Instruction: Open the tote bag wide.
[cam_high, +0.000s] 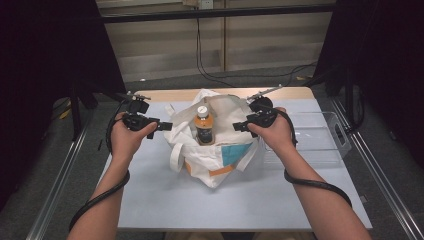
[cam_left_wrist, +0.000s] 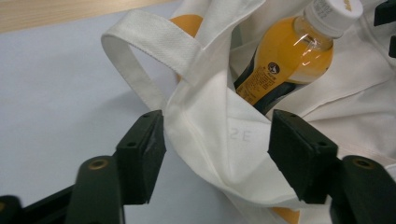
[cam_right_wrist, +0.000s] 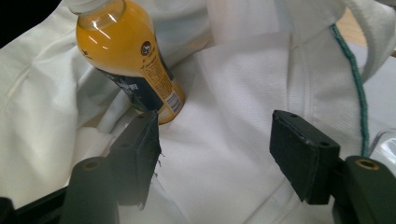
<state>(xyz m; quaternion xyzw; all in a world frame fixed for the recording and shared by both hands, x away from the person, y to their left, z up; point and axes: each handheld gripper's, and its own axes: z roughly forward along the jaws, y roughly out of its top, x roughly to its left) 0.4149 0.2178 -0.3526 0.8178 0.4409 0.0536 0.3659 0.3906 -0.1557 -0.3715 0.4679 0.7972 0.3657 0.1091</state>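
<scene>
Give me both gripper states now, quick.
Left gripper: open, fold of white bag between jaws.
Right gripper: open over the bag, holding nothing.

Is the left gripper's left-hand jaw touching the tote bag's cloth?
Touching. In the left gripper view the tote bag bulges between the left gripper's open jaws, and its fold lies against the left-hand jaw's pad; the other jaw stands apart.

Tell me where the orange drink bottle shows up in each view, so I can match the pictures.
High view: the bottle stands upright at centre, inside the open white tote bag.
Left gripper view: upper right, leaning, white cap toward the top edge.
Right gripper view: upper left, above the near black pad.
Shared landmark: the bottle's dark label.
</scene>
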